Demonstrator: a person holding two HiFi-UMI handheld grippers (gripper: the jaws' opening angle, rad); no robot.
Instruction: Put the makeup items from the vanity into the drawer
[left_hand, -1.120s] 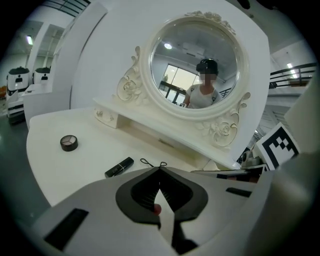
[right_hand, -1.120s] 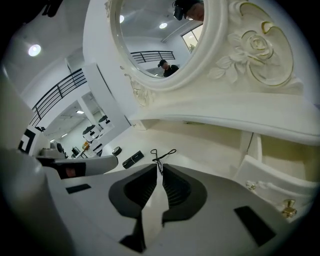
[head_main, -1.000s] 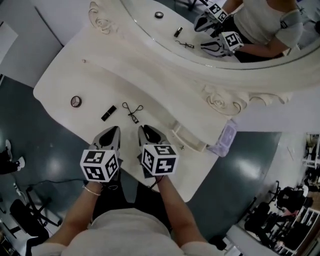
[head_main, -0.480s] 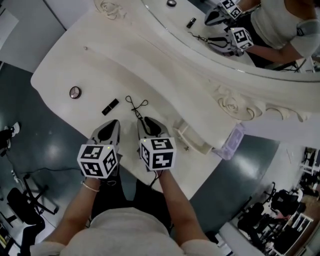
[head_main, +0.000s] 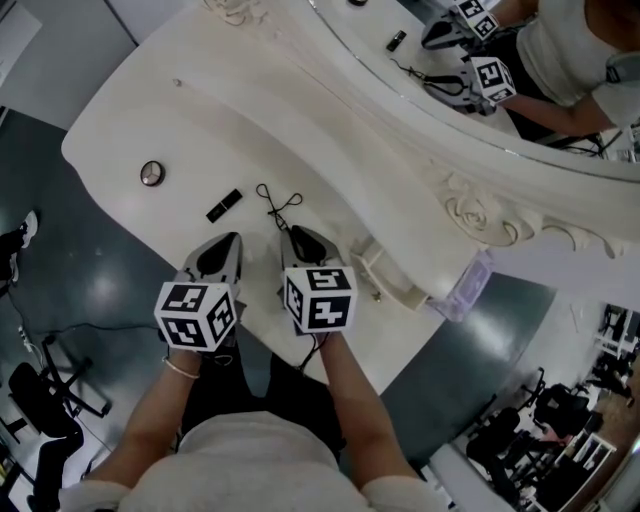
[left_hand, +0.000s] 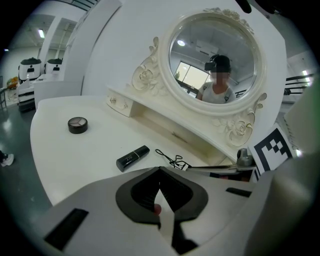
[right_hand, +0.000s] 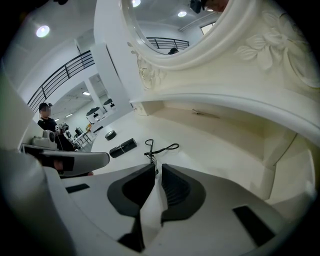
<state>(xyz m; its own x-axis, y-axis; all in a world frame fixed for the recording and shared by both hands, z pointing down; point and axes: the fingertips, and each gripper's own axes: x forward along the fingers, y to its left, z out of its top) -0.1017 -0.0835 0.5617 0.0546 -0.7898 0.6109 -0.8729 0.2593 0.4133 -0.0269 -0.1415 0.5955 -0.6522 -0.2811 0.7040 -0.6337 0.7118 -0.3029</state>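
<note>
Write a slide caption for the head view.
Left tool and right tool, its empty jaws just closing, over white vanity near round black compact, black lipstick tube, black eyelash curler.

This looks like a large open lab or studio hall, not a home. The ornate white table (head_main: 250, 130) and oval mirror (left_hand: 200, 50) stand on a glossy grey floor (head_main: 70, 290). Around them are gallery railings (right_hand: 65, 75), ceiling lamps (right_hand: 42, 31) and office chairs (head_main: 40, 410).

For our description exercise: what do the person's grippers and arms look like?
The left gripper and right gripper: pale grey shells, black ribbed pads, each carrying a cube of black-and-white square markers. A thin bracelet on the left wrist; a light short-sleeved top.
</note>
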